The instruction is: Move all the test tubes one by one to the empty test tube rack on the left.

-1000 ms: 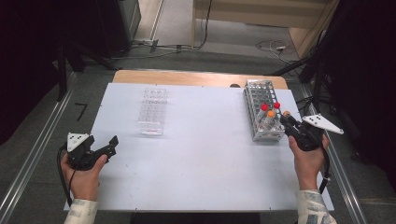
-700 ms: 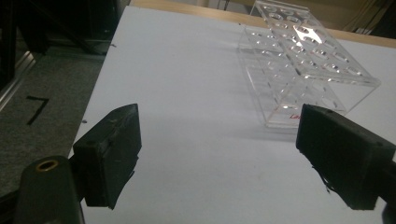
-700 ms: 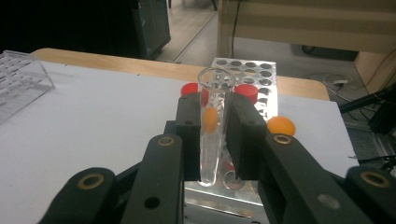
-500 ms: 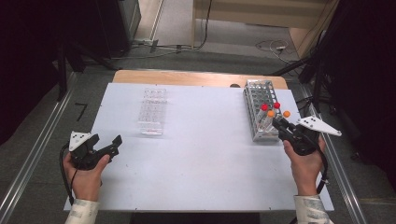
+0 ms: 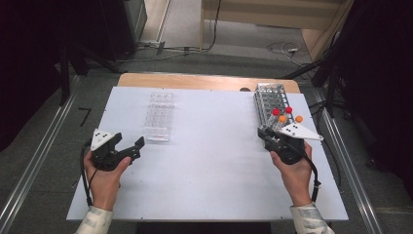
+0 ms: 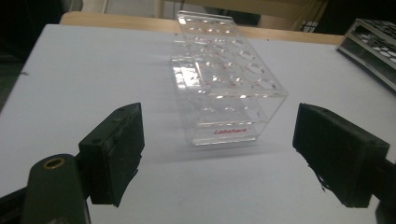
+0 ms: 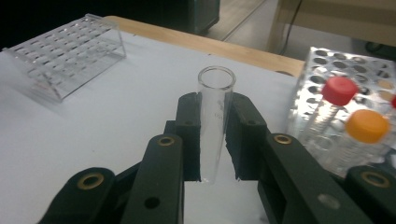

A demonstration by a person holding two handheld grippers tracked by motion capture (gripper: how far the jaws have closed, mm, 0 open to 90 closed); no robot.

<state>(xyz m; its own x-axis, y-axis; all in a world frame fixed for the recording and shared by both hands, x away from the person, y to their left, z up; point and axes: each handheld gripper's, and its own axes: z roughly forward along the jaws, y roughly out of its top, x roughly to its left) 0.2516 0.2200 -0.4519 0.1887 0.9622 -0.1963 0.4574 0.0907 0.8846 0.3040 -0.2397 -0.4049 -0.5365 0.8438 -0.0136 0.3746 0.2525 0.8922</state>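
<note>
My right gripper (image 7: 215, 140) is shut on a clear, uncapped test tube (image 7: 215, 119) that stands upright between its pads. In the high view the right gripper (image 5: 267, 133) sits just in front of the near end of a grey tube rack (image 5: 269, 95). That rack holds tubes with red caps (image 5: 276, 111) and orange caps (image 5: 283, 118). My left gripper (image 6: 217, 158) is open with nothing between its fingers and faces the short end of an empty clear acrylic rack (image 6: 229, 79). From above, the left gripper (image 5: 129, 141) lies near and left of the clear rack (image 5: 159, 117).
The white tabletop (image 5: 214, 161) spreads between both hands. A wooden board edge (image 5: 195, 80) runs along the far side. Metal rails (image 5: 34, 161) flank the table, and cables lie on the floor beyond.
The right gripper has moved left, away from the grey rack's side, carrying the tube. The left gripper has moved right and slightly up toward the clear rack.
</note>
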